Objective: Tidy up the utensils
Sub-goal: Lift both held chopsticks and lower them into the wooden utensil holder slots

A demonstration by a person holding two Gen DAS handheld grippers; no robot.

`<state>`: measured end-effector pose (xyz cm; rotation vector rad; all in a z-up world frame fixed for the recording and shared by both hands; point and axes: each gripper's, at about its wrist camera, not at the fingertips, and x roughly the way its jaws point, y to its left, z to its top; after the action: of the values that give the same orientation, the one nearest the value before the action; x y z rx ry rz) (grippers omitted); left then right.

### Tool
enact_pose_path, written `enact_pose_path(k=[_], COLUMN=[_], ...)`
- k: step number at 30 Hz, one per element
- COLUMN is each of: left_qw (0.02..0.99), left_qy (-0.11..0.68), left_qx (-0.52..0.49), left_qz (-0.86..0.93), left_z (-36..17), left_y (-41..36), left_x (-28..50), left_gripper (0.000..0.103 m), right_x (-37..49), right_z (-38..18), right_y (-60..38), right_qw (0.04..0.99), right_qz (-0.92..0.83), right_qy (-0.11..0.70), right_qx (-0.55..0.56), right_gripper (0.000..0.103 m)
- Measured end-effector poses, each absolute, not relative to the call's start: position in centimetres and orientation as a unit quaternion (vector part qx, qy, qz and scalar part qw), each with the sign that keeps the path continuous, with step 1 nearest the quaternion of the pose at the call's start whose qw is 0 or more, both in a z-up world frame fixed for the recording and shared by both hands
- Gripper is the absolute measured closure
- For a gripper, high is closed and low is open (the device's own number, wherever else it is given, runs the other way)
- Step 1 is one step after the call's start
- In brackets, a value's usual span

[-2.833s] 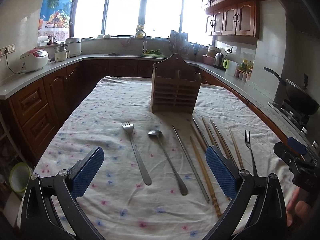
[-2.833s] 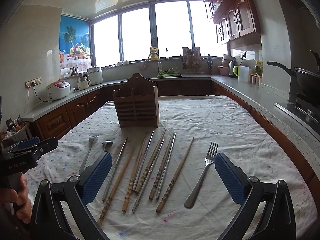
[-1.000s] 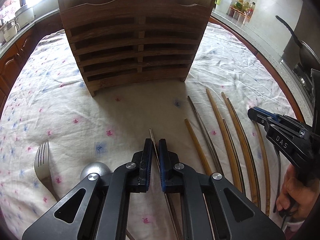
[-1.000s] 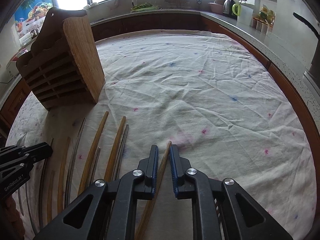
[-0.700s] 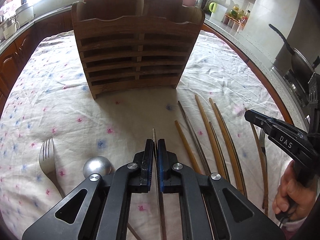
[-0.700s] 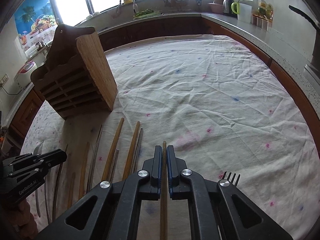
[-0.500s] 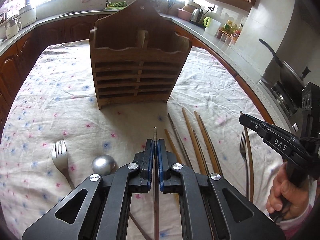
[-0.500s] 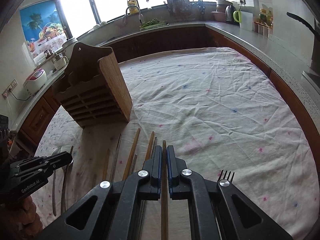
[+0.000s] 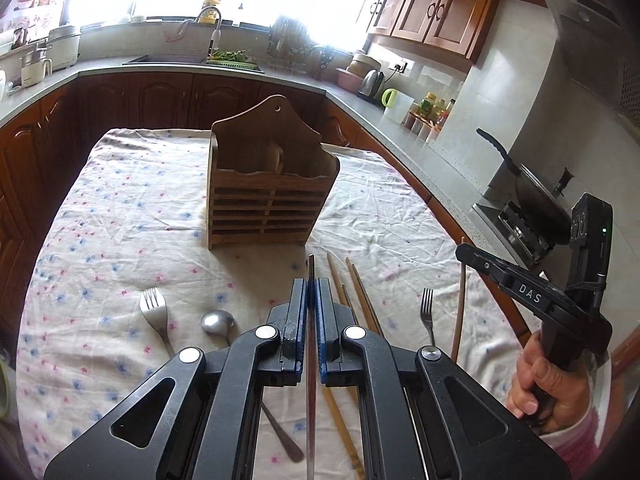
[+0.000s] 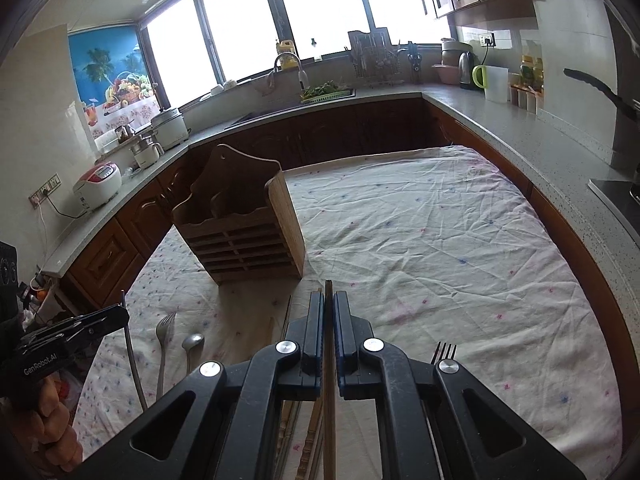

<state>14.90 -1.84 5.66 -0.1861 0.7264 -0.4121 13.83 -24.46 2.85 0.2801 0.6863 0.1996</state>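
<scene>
A wooden utensil holder (image 9: 269,196) stands upright on the cloth-covered table; it also shows in the right wrist view (image 10: 244,232). My left gripper (image 9: 310,292) is shut on a metal chopstick (image 9: 310,380), lifted above the table in front of the holder. My right gripper (image 10: 328,304) is shut on a wooden chopstick (image 10: 329,408), lifted to the right of the holder; this chopstick also shows in the left wrist view (image 9: 459,304). A fork (image 9: 154,312), a spoon (image 9: 218,320), several wooden chopsticks (image 9: 356,292) and a second fork (image 9: 427,312) lie on the cloth.
The table carries a white flowered cloth (image 10: 460,248). Kitchen counters (image 10: 520,120) run around it, with a wok on the stove (image 9: 536,196) to the right and a rice cooker (image 10: 98,184) to the left.
Both grippers closed on a chopstick each and lifted them off the cloth, rising and pulling back from the holder.
</scene>
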Motion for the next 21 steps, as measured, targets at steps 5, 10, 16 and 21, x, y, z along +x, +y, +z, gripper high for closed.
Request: enact_pose_path(k=[5, 10, 16, 21], left_qw=[0.916, 0.923, 0.931, 0.938], left_qy=[0.331, 0.308, 0.284, 0.264], left_qx=[-0.100, -0.104, -0.107, -0.109], left_qz=[-0.205, -0.205, -0.203, -0.199], left_z=[7.2, 8.6, 10.1, 11.3], left_y=[-0.8, 0.1, 0.9, 1.4], left_x=[13.2, 12.3, 12.2, 12.6], left_gripper=[0.100, 0.100, 0.100, 0.100], right_x=[12.3, 11.3, 11.6, 12.4], right_z=[5.0, 7.7, 9.8, 10.9], right_y=[-24.3, -24.2, -24.1, -23.9], right_qw=[0.935, 0.945, 0.952, 0.955], right_qz=[0.105, 0.114, 0.119, 0.124], right_qy=[0.309, 0.278, 0.250, 0.234], right_qx=[0.136, 0.133, 0.131, 0.131], right_gripper=[0.098, 0.098, 0.098, 0.098])
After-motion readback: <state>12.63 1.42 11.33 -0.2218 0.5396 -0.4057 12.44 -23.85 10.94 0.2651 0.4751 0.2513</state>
